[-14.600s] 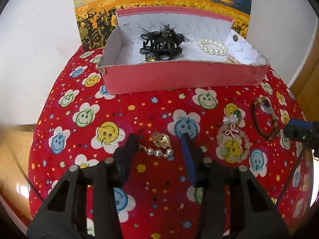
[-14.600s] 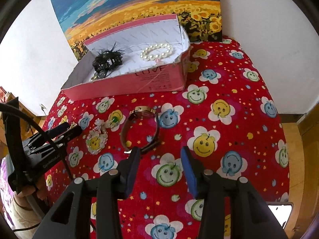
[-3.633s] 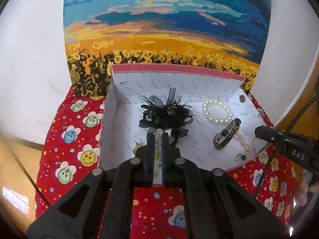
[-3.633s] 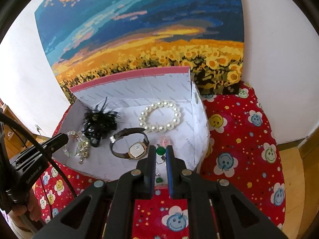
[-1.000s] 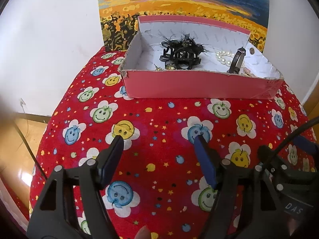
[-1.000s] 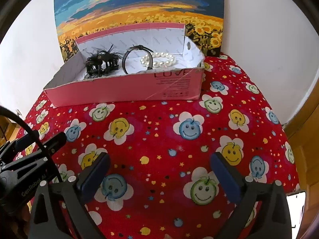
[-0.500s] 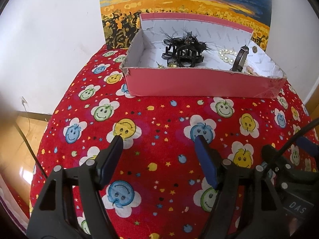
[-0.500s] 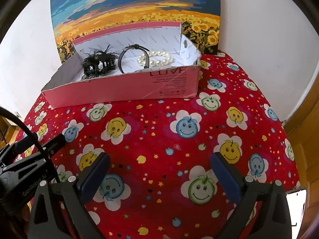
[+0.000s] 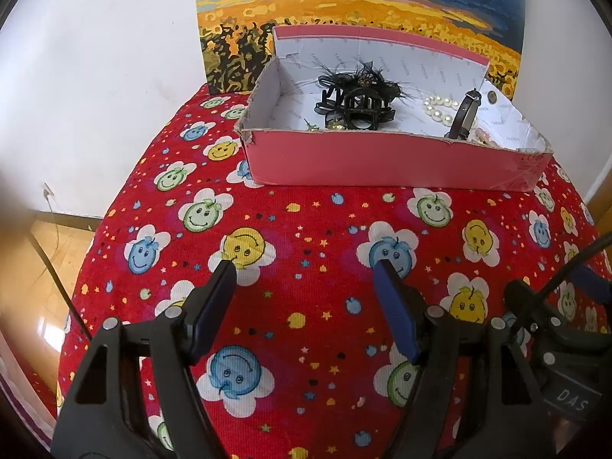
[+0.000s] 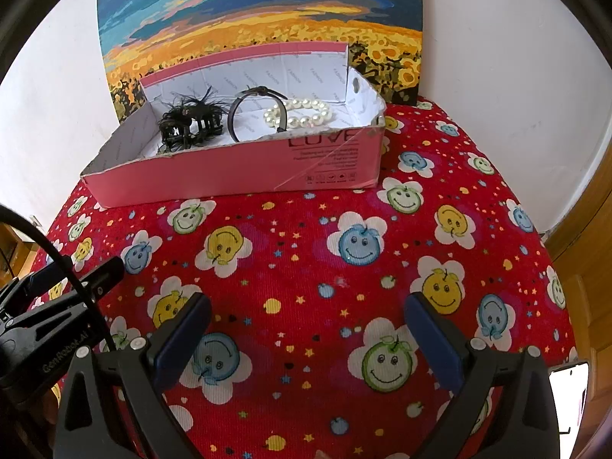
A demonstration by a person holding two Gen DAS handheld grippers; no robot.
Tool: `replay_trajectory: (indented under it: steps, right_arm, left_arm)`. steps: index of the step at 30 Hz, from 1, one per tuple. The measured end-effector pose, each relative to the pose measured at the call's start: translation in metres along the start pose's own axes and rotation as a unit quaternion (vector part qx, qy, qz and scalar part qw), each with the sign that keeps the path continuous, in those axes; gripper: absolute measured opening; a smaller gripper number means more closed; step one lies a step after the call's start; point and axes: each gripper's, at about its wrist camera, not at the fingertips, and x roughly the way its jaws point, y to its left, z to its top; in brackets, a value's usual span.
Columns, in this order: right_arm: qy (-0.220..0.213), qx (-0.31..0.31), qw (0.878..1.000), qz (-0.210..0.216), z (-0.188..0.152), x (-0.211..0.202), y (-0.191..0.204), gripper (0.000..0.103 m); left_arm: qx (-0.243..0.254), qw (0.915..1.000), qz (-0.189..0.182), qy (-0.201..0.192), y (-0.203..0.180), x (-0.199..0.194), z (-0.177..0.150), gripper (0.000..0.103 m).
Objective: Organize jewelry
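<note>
A pink cardboard box (image 9: 382, 160) (image 10: 237, 172) stands at the back of the red smiley-face cloth (image 9: 306, 267). Inside it lie a black feathered hair claw (image 9: 355, 99) (image 10: 189, 122), a white pearl bracelet (image 9: 438, 109) (image 10: 302, 113), a dark-strapped watch (image 9: 461, 114) (image 10: 252, 114) standing on edge, and small gold pieces (image 9: 329, 125) near the front wall. My left gripper (image 9: 306, 267) hangs open over bare cloth in front of the box, with nothing between its fingers. My right gripper (image 10: 308, 302) is open wider, also over bare cloth, empty.
A sunflower-field painting (image 9: 355, 11) (image 10: 260, 19) leans on the white wall behind the box. The cloth-covered surface is round and drops off to wooden floor (image 9: 42, 264) at left and right. Each view shows the other gripper's body at its lower edge.
Over the last second nothing has visibly moved. Compared with several seconds ago, both grippers have released their jewelry into the box, pulled back from it and opened.
</note>
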Motion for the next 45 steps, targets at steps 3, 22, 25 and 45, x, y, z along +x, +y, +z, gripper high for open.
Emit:
replay_trajectory:
  steps: [3, 22, 25, 45]
  right_arm:
    - [0.001, 0.0, 1.0, 0.0, -0.0002, 0.0001, 0.0, 0.102]
    - [0.003, 0.001, 1.0, 0.001, 0.0, 0.0011, 0.0004, 0.102]
    - [0.003, 0.001, 1.0, 0.001, -0.0001, 0.0011, 0.0004, 0.102]
    - [0.002, 0.001, 1.0, 0.0, -0.0001, 0.0012, 0.0017, 0.102]
  left_arm:
    - [0.0, 1.0, 0.0, 0.001, -0.0003, 0.0002, -0.0001, 0.067]
    - [0.003, 1.0, -0.003, 0.002, -0.0017, 0.0011, 0.0001, 0.067]
    - [0.003, 1.0, -0.005, 0.001, -0.0028, 0.001, 0.0001, 0.067]
    - [0.002, 1.0, -0.005, 0.001, -0.0029, 0.0009, -0.0006, 0.067]
